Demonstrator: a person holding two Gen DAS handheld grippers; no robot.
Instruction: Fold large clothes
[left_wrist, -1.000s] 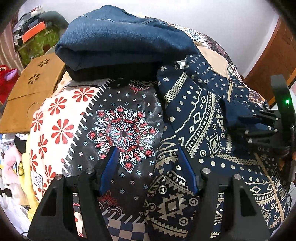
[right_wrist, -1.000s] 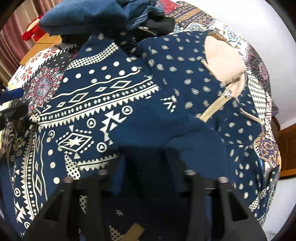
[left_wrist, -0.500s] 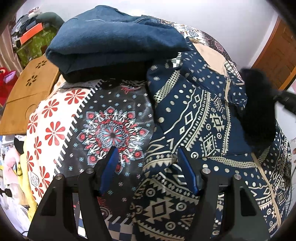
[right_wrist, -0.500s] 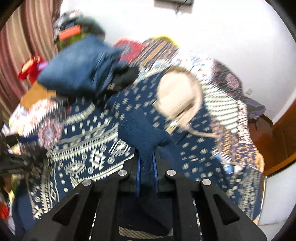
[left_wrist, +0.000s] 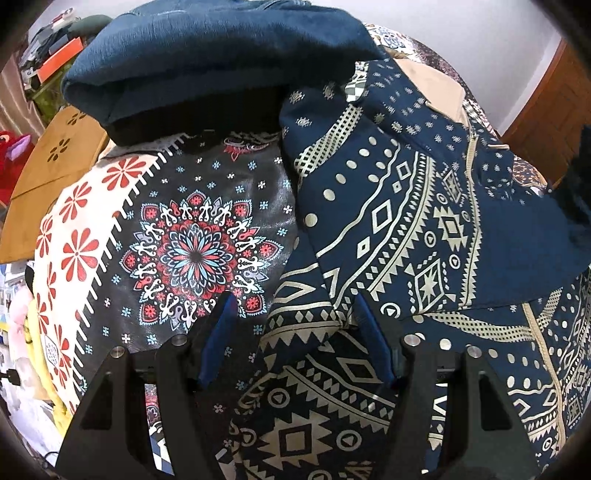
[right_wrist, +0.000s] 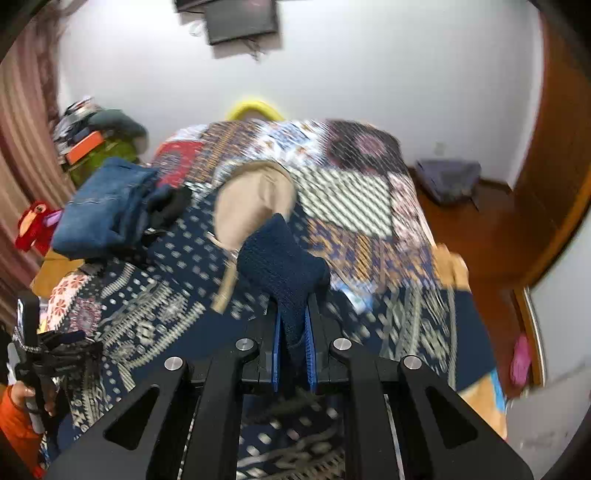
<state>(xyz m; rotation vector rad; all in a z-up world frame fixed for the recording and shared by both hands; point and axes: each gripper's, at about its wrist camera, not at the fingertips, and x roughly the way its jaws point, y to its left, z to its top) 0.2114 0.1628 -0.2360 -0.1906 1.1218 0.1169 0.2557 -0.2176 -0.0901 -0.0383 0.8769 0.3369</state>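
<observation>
A navy jacket with a cream geometric print and a beige hood lining lies spread on the bed. My right gripper is shut on the jacket's dark knit cuff, and the sleeve hangs lifted above the jacket. My left gripper stands open just over the jacket's left edge, where it meets the bedspread, and its blue pads press on nothing. From the right wrist view the left gripper shows at the far left, held by a hand in an orange sleeve.
Folded blue jeans on a black garment lie at the head of the patterned bedspread. A wooden board and a red plush toy sit left of the bed. A wooden door is on the right.
My right gripper closed on the cuff and rose, rolling and drawing the sleeve up off the jacket. My left gripper sank slightly toward the jacket's left edge, still open.
</observation>
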